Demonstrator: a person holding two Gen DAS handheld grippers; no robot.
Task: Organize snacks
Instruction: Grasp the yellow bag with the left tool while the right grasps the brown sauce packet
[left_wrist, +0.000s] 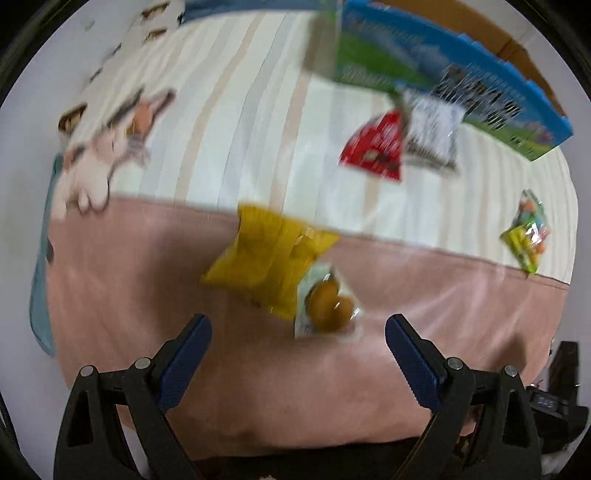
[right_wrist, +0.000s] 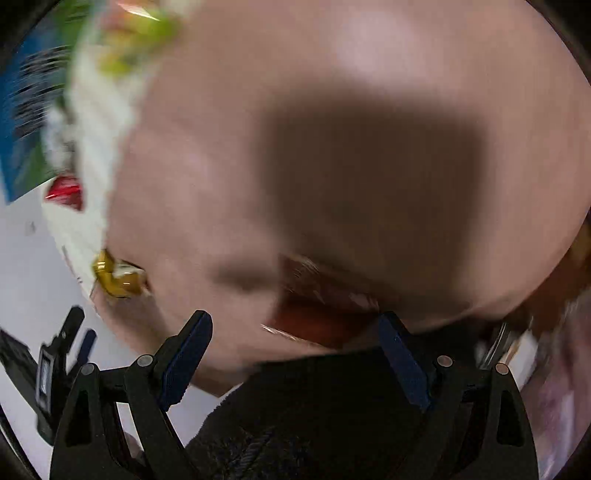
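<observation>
Snack packets lie scattered on a bed with a pink and striped cover (left_wrist: 147, 280). In the left wrist view a yellow bag (left_wrist: 269, 258) lies in the middle, with a clear packet of brown pastries (left_wrist: 327, 304) at its lower right. My left gripper (left_wrist: 298, 334) hangs open above the cover, just below that packet, nothing between its fingers. Further back lie a red packet (left_wrist: 376, 146), a white packet (left_wrist: 432, 133) and a green packet (left_wrist: 526, 230). My right gripper (right_wrist: 295, 338) is open over a blurred dark red packet (right_wrist: 317, 314) at the cover's near edge.
A blue and green box (left_wrist: 436, 70) lies at the back of the bed, brown cardboard behind it. A plush toy (left_wrist: 110, 147) rests at the left. Dark fabric (right_wrist: 314, 417) fills the bottom of the right wrist view. The other gripper (right_wrist: 55, 369) shows at its left edge.
</observation>
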